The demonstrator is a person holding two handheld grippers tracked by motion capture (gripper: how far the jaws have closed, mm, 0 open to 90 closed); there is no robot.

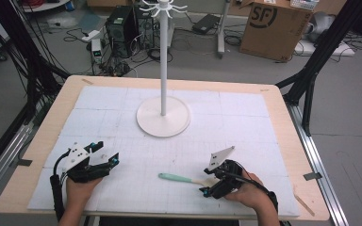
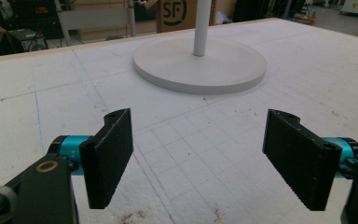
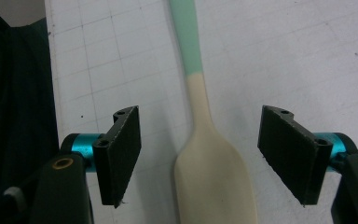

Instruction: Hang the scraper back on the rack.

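White stand [image 1: 163, 110] mid surface [image 1: 273, 96], green-handled spatula [image 1: 181, 178] near front, right gripper [image 1: 215, 185] touching its end, left gripper [image 1: 104, 153] well apart.

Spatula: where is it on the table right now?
The spatula lies flat near the front edge, right of centre, its cream blade between the open jaws of the right gripper, green handle pointing toward the left gripper.

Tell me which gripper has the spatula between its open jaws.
The right gripper: its open jaws straddle the cream blade of the spatula without touching it. The left gripper, also open, has only bare white mat between its jaws.
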